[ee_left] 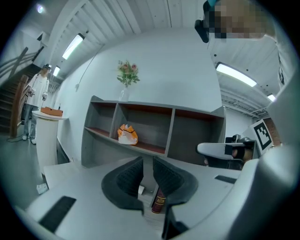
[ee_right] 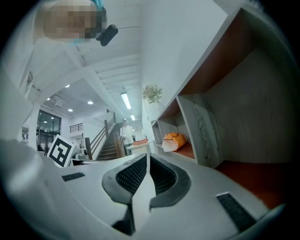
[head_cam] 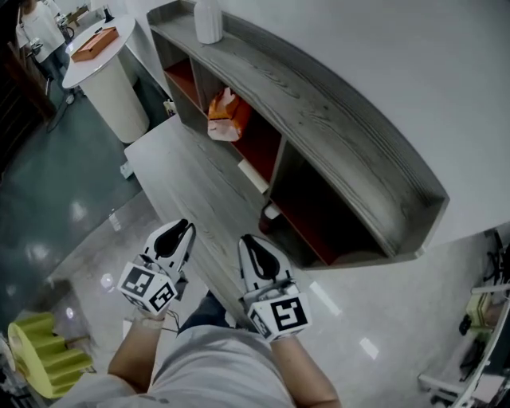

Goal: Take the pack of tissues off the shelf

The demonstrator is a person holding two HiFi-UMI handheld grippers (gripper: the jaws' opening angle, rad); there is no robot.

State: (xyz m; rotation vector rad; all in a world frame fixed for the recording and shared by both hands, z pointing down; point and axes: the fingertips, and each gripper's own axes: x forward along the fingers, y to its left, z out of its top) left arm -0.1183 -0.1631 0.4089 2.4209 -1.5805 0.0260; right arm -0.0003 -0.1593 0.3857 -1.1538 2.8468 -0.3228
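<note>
A long curved grey shelf (head_cam: 335,103) with red-floored compartments runs across in front of both jaws, against a white wall. A low grey bench (head_cam: 183,167) lies along its foot, reaching from the shelf back under the two grippers. Far ahead and to the left of the left jaws stands a white pedestal (head_cam: 111,88) with an orange-brown box (head_cam: 94,44) on top, and a person (ee_left: 37,101) in white stands just beyond it.

The left gripper (head_cam: 185,228) and the right gripper (head_cam: 250,242) are held side by side over the near end of the bench, both pointing towards the shelf and well apart from it. The left gripper's (ee_left: 147,161) jaws stand a narrow gap apart with nothing between them. The right gripper's (ee_right: 146,159) jaws are drawn almost together – only a slit shows – and they hold nothing either.

The pack of tissues (head_cam: 227,115), orange and white, lies on the floor of the middle compartment, near its left wall. From the left jaws the pack (ee_left: 127,134) sits ahead, higher and a little to the left; from the right jaws it (ee_right: 173,140) sits ahead and to the right – untouched by both.

A white vase (head_cam: 209,20) holding flowers (ee_left: 127,75) stands on the shelf top, above and beyond the pack. A dark red bottle (ee_left: 158,202) shows low down, just past the left jaws and slightly right of their gap.
</note>
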